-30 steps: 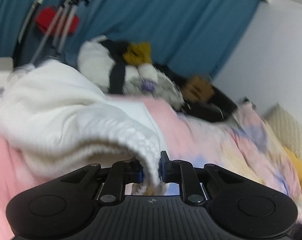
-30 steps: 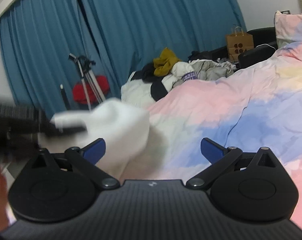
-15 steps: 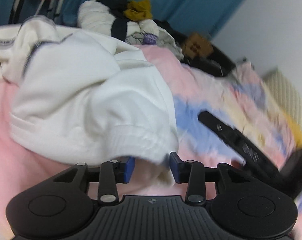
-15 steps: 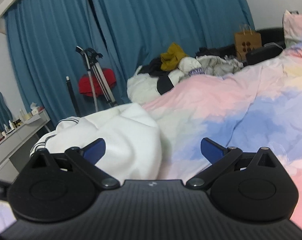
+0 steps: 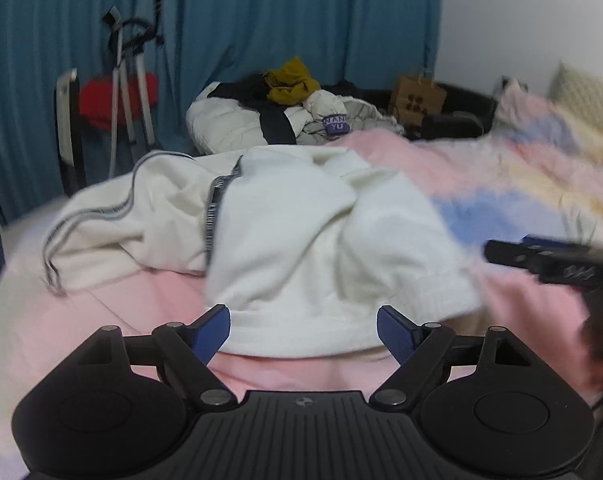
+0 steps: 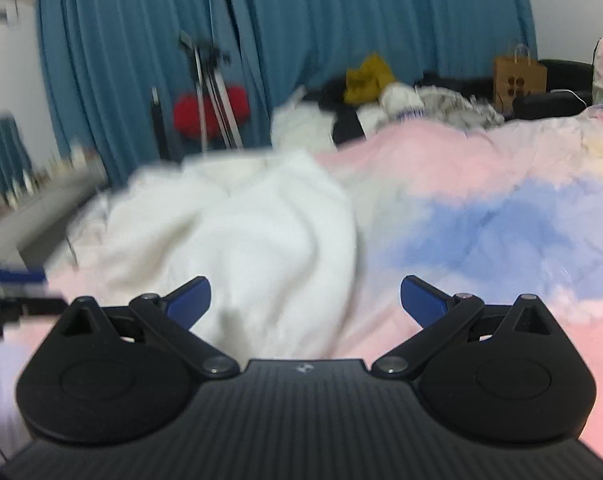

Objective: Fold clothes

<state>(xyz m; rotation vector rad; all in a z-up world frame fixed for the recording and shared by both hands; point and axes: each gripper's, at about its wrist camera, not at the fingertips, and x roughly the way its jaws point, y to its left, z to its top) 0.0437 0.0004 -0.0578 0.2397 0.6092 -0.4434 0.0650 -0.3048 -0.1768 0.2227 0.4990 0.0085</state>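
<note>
Blue curtains (image 5: 301, 20) back a bed (image 5: 481, 168) with pastel bedding, where a white sweater (image 5: 321, 232) lies crumpled at the near left end. Tilted down, the left gripper (image 5: 303, 330) is spreading its jaws, the ribbed hem between them but untouched by the pads, while the right gripper (image 6: 305, 300) hovers wide open over the sweater's right edge. Motion blur smears the sweater's folds in the right wrist view, and the far clothes pile (image 5: 285, 112) is partly hidden behind the bedding.

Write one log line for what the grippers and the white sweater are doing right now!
left hand-held gripper: opening, nothing gripped | right hand-held gripper: open, empty | white sweater: crumpled on bed
</note>
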